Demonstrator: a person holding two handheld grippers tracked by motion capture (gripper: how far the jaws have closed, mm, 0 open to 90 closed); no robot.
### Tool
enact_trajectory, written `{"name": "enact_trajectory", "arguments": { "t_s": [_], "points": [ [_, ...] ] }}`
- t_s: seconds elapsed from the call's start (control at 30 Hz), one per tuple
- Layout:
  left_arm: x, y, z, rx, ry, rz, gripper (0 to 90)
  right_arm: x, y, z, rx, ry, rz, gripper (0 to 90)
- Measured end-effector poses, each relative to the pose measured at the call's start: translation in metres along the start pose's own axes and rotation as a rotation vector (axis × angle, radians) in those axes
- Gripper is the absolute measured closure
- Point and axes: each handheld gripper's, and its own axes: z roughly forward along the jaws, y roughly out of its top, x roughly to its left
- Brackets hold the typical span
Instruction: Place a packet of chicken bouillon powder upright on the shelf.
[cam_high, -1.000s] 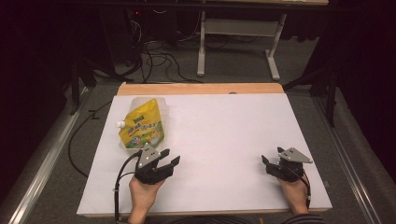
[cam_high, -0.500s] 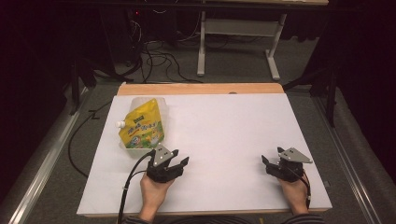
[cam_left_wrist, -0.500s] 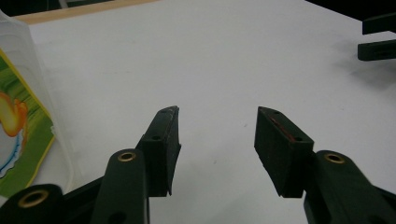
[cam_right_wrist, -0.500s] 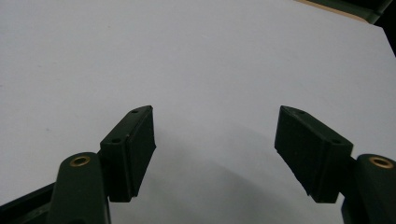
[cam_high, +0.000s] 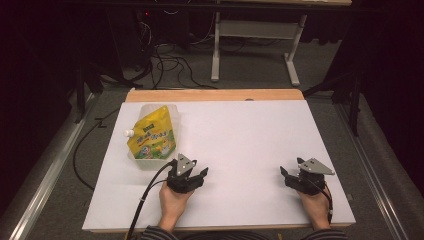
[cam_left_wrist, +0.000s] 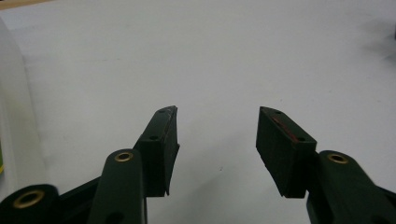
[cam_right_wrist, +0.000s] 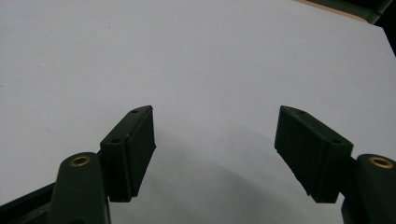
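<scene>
The white rectangular tabletop (cam_high: 260, 140) is the landmark. At its left edge a yellow plastic spout pouch (cam_high: 149, 134) lies in a clear plastic tray (cam_high: 145, 161). Just right of the tray, the left gripper (cam_high: 200, 175) hovers, jaws spread and empty, apparently between grasps. At the tabletop's near right corner, the right gripper (cam_high: 286, 173) holds wide, empty jaws. Any next grasp means reaching left; nothing blocks it.

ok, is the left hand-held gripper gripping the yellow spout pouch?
No, the left hand-held gripper has its jaws open over bare white table, with nothing between them.
</scene>
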Motion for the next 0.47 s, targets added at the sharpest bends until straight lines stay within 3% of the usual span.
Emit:
{"name": "enact_trajectory", "arguments": {
  "t_s": [0.3, 0.47],
  "points": [
    [0.0, -0.007, 0.014, 0.011, 0.034, 0.017, 48.1, 0.0, 0.0, 0.0, 0.002, 0.0, 0.006, 29.5],
    [0.002, -0.01, 0.013, -0.02, 0.039, -0.015, 47.4, 0.0, 0.0, 0.0, 0.004, 0.001, 0.006, 29.4]
  ]
}}
